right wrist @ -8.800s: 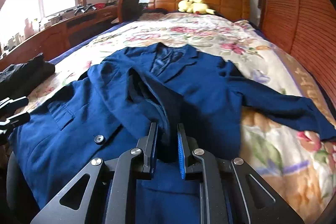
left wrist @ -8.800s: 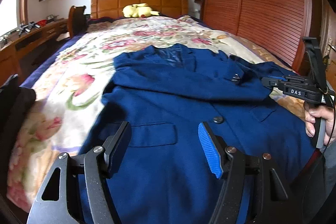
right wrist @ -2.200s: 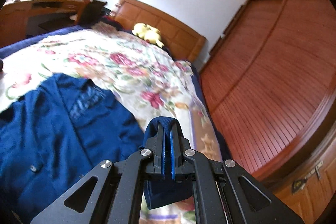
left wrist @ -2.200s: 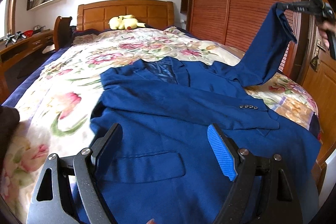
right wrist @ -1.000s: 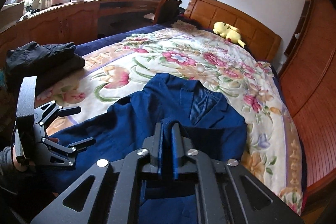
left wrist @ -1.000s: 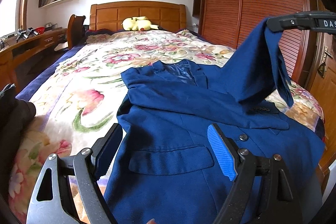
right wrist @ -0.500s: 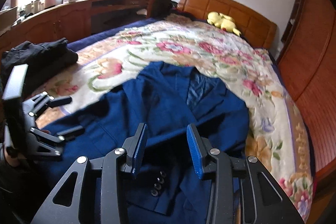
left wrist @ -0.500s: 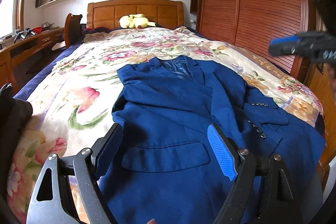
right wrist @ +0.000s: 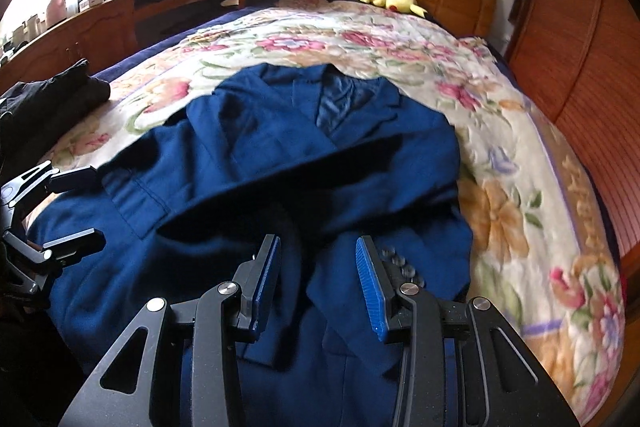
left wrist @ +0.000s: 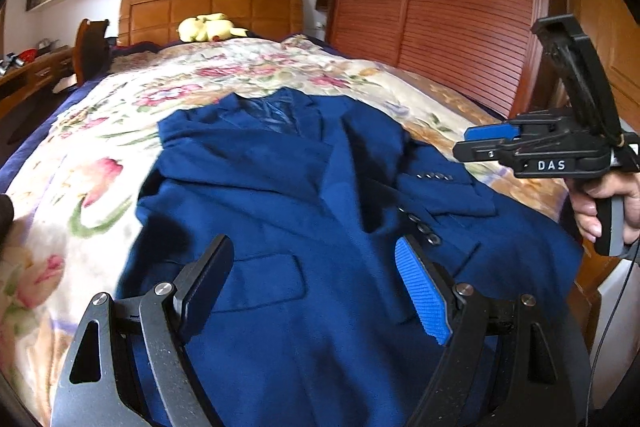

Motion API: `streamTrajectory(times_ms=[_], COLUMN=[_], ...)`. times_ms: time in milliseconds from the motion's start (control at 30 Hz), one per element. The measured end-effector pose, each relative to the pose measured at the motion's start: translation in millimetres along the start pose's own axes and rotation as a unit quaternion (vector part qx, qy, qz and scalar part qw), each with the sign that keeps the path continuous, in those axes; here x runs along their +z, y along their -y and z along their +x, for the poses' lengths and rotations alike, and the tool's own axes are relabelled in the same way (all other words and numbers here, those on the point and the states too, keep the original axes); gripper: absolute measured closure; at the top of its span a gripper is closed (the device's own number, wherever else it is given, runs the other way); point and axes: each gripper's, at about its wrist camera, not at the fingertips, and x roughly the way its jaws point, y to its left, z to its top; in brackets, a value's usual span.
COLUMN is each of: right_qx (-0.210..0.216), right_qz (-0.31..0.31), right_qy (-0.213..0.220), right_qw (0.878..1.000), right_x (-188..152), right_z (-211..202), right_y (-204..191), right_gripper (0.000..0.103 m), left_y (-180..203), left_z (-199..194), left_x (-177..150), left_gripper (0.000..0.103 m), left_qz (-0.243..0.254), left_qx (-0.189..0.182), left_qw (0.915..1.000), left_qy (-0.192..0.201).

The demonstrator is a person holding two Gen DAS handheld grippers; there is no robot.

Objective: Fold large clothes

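A dark blue suit jacket [left wrist: 304,187] lies face up on the floral bedspread, collar toward the headboard, with both sleeves folded across its front. It also shows in the right wrist view [right wrist: 304,155]. My left gripper [left wrist: 316,287] is open and empty, hovering over the jacket's lower left pocket. My right gripper [right wrist: 318,279] is open and empty above the folded sleeve cuff with its buttons [right wrist: 400,263]. The right gripper also shows in the left wrist view [left wrist: 492,143], and the left gripper in the right wrist view [right wrist: 76,203].
The bed's floral cover [left wrist: 80,155] spreads around the jacket. A yellow plush toy [left wrist: 208,27] lies by the wooden headboard. Dark folded clothes [right wrist: 52,99] sit at the bed's left edge. A wooden wardrobe [left wrist: 440,7] stands right, a desk [right wrist: 120,7] left.
My right gripper carried the right sleeve over the jacket, opened and let it drop across the front, then drew back and lower. My left gripper stayed open over the hem.
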Motion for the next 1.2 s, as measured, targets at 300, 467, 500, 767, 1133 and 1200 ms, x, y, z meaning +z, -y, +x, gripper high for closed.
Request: streamTrajectory(times_ms=[300, 467, 500, 767, 1133, 1200], right_qx=[-0.011, -0.02, -0.021, -0.019, -0.016, -0.015], right_qz=[0.026, 0.024, 0.024, 0.033, 0.032, 0.03], right_qy=[-0.023, -0.029, -0.03, -0.035, -0.038, -0.039], right_qw=[0.999, 0.999, 0.999, 0.999, 0.999, 0.999], right_x=[-31.0, -38.6, -39.3, -52.1, -58.2, -58.2], right_z=[15.2, 17.6, 18.1, 26.3, 32.2, 33.0], right_y=[11.7, 12.7, 12.9, 14.9, 11.8, 11.4], right_gripper=[0.063, 0.063, 0.063, 0.063, 0.063, 0.063], left_y=[24.7, 31.4, 32.1, 34.5, 3.6, -7.9], left_z=[13.9, 22.9, 25.1, 42.3, -1.1, -5.1], left_x=[-1.6, -5.4, -6.8, -16.1, 14.0, 18.6], left_gripper=[0.032, 0.045, 0.046, 0.064, 0.097, 0.097], left_qz=[0.018, 0.022, 0.022, 0.027, -0.006, -0.01], left_qx=[-0.05, -0.06, -0.061, -0.071, -0.049, -0.026], left_qw=[0.9982, 0.9965, 0.9961, 0.9915, 0.9987, 0.9996], left_qy=[-0.028, -0.052, -0.059, -0.106, -0.016, -0.001])
